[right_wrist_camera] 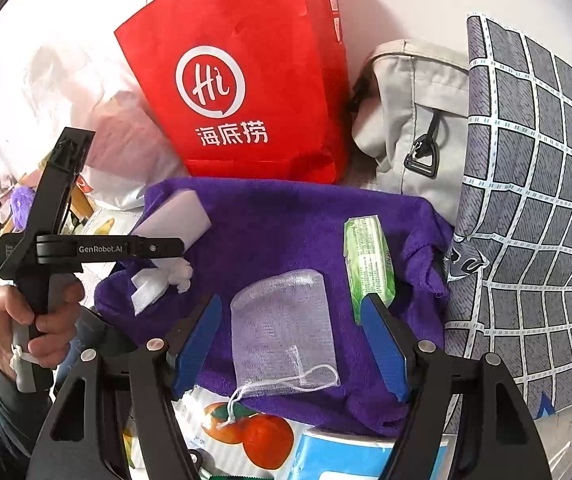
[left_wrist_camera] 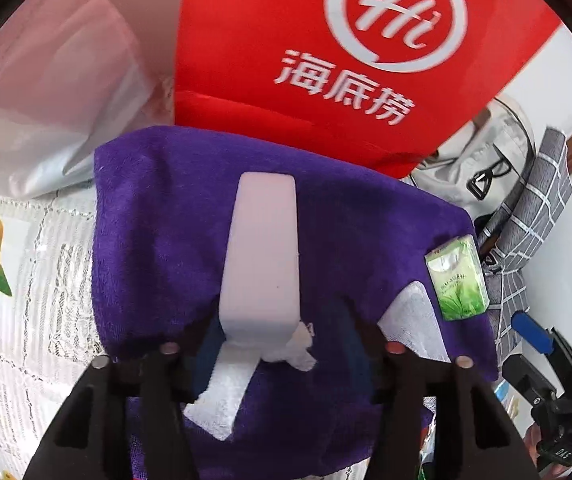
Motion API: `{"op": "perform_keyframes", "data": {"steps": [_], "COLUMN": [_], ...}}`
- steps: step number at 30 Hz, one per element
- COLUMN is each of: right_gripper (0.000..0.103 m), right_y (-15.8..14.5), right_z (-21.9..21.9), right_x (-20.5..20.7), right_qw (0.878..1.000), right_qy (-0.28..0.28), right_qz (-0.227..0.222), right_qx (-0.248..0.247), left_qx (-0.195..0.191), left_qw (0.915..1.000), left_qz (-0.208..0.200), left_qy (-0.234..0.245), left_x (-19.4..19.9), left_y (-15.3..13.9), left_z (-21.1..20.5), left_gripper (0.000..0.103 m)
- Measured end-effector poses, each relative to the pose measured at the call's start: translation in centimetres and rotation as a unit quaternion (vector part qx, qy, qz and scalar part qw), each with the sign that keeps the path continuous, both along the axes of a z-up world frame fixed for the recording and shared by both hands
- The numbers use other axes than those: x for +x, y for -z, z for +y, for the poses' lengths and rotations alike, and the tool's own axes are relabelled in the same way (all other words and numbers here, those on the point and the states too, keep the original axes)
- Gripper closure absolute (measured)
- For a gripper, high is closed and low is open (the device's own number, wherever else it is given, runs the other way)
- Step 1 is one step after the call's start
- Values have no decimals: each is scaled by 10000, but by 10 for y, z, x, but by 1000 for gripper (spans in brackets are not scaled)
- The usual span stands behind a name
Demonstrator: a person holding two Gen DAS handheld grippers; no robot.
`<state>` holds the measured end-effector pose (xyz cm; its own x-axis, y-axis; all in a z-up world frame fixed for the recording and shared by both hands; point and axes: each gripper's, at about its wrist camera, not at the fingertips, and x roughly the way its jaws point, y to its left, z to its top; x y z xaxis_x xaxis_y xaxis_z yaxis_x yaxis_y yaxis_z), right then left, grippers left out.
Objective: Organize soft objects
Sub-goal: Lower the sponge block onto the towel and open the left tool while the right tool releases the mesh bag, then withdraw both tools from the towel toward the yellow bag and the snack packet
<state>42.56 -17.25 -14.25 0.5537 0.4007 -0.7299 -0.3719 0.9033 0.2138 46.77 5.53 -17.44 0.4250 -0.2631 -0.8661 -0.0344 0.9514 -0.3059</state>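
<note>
A purple towel (left_wrist_camera: 174, 216) (right_wrist_camera: 278, 232) lies spread on the table. On it, a white sponge block (left_wrist_camera: 262, 248) (right_wrist_camera: 174, 220) rests over a scrap of white cloth (left_wrist_camera: 222, 400) (right_wrist_camera: 154, 284). My left gripper (left_wrist_camera: 282, 336) (right_wrist_camera: 174, 246) is open, and the sponge's near end sits between its fingers with a gap on the right side. A white mesh pouch (right_wrist_camera: 286, 328) (left_wrist_camera: 414, 320) lies flat under my right gripper (right_wrist_camera: 294, 344), which is open and holds nothing. A green tissue pack (right_wrist_camera: 368, 264) (left_wrist_camera: 456, 280) lies just beyond that gripper's right pad (right_wrist_camera: 386, 348).
A red shopping bag (right_wrist_camera: 246, 80) (left_wrist_camera: 306, 60) stands behind the towel, with a grey bag (right_wrist_camera: 414, 120) and a checked grey cushion (right_wrist_camera: 534, 208) to its right. A clear plastic bag (left_wrist_camera: 46, 100) sits at the left. A blue pack (right_wrist_camera: 346, 456) lies at the near edge on the fruit-print tablecloth (left_wrist_camera: 14, 280).
</note>
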Motion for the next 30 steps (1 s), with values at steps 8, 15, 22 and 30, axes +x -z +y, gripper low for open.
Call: {"op": "perform_keyframes", "data": {"steps": [8, 15, 22, 30], "right_gripper": [31, 31, 31, 31], "right_y": [-5, -16, -31, -12], "right_z": [0, -1, -6, -23], "right_x": [-4, -16, -44, -96], "right_qw": [9999, 9987, 9952, 9958], "right_qy": [17, 281, 701, 915], "right_qz": [-118, -414, -671, -29], "right_qx": [-20, 29, 91, 77], "left_qx": [523, 442, 261, 63], "left_qw": [9982, 9973, 9964, 9927], "left_qz": [-232, -509, -801, -1194], "left_qy": [-170, -297, -119, 127], "left_x": [-9, -18, -35, -68], "left_y": [-18, -40, -69, -109], "left_z": [1, 13, 9, -4], "left_gripper": [35, 35, 35, 35]}}
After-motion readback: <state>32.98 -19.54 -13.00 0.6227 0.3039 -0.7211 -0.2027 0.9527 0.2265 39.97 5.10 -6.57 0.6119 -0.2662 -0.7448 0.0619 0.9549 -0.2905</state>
